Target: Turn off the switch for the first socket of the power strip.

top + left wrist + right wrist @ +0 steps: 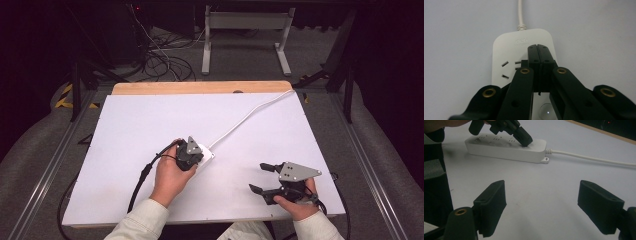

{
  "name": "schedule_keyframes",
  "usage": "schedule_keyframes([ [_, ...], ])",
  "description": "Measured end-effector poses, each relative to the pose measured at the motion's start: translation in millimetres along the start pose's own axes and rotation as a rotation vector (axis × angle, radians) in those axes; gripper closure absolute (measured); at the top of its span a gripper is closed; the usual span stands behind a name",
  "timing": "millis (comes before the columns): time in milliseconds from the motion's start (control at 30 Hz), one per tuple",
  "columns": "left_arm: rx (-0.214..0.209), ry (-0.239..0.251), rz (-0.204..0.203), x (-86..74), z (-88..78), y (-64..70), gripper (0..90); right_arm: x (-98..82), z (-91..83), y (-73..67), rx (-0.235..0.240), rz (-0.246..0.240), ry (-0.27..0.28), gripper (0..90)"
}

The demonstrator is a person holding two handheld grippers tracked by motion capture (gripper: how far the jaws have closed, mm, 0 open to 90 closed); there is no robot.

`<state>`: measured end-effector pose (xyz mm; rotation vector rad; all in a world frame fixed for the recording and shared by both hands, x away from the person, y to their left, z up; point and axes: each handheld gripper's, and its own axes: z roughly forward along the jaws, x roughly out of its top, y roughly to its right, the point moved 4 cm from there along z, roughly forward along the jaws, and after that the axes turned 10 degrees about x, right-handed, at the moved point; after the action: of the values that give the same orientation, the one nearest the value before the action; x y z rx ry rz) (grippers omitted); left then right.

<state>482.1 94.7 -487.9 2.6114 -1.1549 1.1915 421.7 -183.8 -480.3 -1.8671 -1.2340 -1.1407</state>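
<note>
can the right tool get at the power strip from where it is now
Probably yes. The right tool is open, and bare table lies between it and the power strip. The left tool is shut, pressing on the strip's cord end, so the other end is freer.

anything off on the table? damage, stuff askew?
Nothing stands out. The white power strip lies flat and intact, cord trailing to the far edge. The left gripper rests shut on its top; the right gripper is open, apart.
</note>
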Motion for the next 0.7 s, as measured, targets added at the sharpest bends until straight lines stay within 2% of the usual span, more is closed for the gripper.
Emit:
schedule_keyframes([
  [233,-0.011,0.004,0.008,0.2,1.4,1.1,90.0,-0.1,-0.1,0.0,0.0,0.001,0.0,23.3],
  [300,-0.018,0.003,-0.004,0.5,0.5,-0.2,90.0,-0.1,-0.2,0.2,0.0,0.004,0.003,23.2],
  [333,-0.038,0.013,-0.009,1.8,-2.9,-2.2,90.0,0.0,-0.3,0.3,0.0,0.004,0.005,23.2],
  [400,-0.041,0.003,-0.014,1.3,-4.5,-2.6,90.0,0.0,-0.6,0.6,-0.001,0.003,0.006,23.2],
  [467,-0.048,0.022,-0.019,2.0,-9.7,-5.0,90.0,-0.7,-1.2,2.3,-0.004,0.007,0.008,23.1],
  [533,-0.077,0.05,-0.05,4.7,-18.6,-7.5,90.0,-1.2,-1.3,2.8,-0.006,0.007,0.006,23.2],
  [700,-0.07,0.082,-0.042,11.4,-38.6,-10.5,90.0,-0.6,-1.2,1.8,-0.006,0.004,0.005,23.2],
])
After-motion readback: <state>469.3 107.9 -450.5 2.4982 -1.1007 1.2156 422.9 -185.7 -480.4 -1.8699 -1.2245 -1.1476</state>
